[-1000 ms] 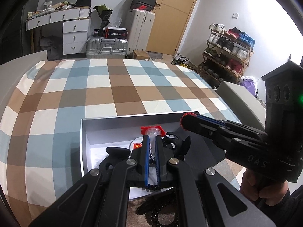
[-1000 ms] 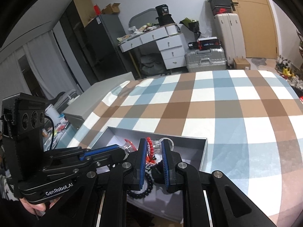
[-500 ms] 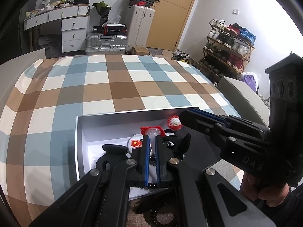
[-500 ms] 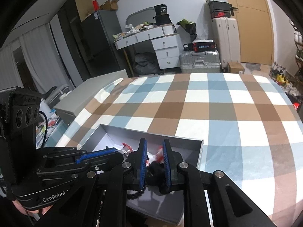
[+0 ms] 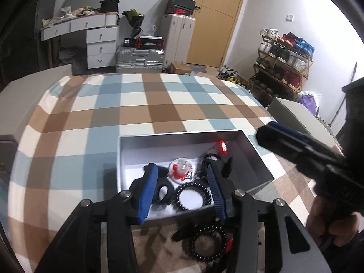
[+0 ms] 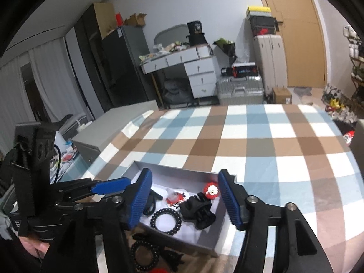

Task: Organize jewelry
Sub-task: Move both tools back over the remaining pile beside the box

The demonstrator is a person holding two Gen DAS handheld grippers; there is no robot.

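Checked bedspread (image 6: pixel 261 136), grey box (image 6: pixel 182 173) holding black bead bracelet (image 6: pixel 166 220), black claw clip (image 6: pixel 198 211), red ornament (image 6: pixel 211 190); both hand-held grippers spread, empty

A checked bedspread (image 5: pixel 145 113) in blue, brown and white covers the bed. Beyond its far edge a silver suitcase (image 5: pixel 140 60) lies flat, with a white dresser (image 5: pixel 100 43) to its left and a tall white suitcase (image 5: pixel 177 36) and a wooden door (image 5: pixel 218 18) to its right. A shoe rack (image 5: pixel 284 61) stands further right.
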